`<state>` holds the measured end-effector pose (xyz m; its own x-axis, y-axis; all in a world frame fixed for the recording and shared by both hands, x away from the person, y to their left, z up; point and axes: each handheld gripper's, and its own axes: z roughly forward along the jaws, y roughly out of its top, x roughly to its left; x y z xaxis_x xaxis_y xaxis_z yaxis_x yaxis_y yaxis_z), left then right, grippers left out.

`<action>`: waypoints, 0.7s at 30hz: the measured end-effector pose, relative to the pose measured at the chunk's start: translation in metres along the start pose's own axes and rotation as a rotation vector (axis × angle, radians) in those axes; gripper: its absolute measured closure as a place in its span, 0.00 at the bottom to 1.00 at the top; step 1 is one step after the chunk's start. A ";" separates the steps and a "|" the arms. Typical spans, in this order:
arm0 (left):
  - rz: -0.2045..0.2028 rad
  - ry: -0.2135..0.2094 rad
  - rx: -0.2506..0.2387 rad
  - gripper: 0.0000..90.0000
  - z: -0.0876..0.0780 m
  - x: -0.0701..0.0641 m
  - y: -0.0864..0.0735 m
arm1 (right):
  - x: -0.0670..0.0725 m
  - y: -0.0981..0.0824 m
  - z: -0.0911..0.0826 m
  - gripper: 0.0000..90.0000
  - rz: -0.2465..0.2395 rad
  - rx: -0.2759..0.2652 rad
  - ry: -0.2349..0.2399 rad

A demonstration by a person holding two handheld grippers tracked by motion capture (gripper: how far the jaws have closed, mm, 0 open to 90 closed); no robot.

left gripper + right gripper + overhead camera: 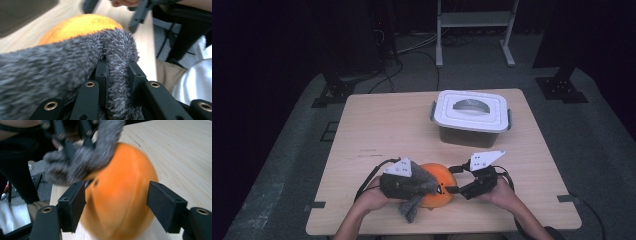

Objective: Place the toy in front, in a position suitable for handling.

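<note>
Near the front edge of the wooden table [377, 125], between the two hands, sits an orange dome-shaped object [439, 186] — looks like an upturned plastic bowl, smooth and matte, with a small dark hole in its side seen in the right gripper view. Left gripper [432, 186] is clamped tight on a fold of fuzzy grey cloth [412, 192]; in the left gripper view the pads pinch a narrow ridge of the cloth [117, 75] between them, and the rest drapes off to the left, lying over the near side of the orange bowl [82, 25]. From above, the cloth rests on the bowl's left flank, with a tail hanging down to the table just in front.

Right gripper [455, 190] points left at the bowl from its right side. Its jaws stand wide, one on each side of the bowl [120, 195] in the right gripper view, with a gap showing at the right pad; the left pad sits very close to the surface, contact there cannot be told because of blur. So the bowl is between the jaws, not gripped.

Left gripper and cloth [82, 160] show blurred at the top left of the right gripper view, over the bowl's upper side.

Farther back, right of centre, stands a lidded container [472, 117] — white lid with a handle recess, dark body, well apart from the hands.
</note>
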<state>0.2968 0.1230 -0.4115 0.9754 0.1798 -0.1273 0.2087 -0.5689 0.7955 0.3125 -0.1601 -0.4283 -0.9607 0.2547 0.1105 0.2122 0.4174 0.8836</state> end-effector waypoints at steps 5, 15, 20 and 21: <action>-0.003 -0.009 -0.033 0.82 -0.004 0.000 0.005 | 0.002 -0.002 0.008 0.42 0.001 0.024 -0.036; -0.044 0.093 -0.064 0.82 -0.020 0.018 0.020 | 0.010 -0.002 0.006 0.59 -0.107 0.055 -0.030; -0.064 0.031 -0.054 0.83 -0.012 0.011 0.004 | 0.006 0.005 0.000 0.34 -0.039 0.018 -0.017; -0.065 0.019 -0.054 0.83 -0.013 0.009 0.002 | 0.005 0.005 0.001 0.29 -0.024 0.016 -0.017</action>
<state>0.3054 0.1339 -0.4038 0.9584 0.2303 -0.1687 0.2667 -0.5120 0.8166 0.3089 -0.1557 -0.4233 -0.9624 0.2592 0.0816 0.1923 0.4372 0.8785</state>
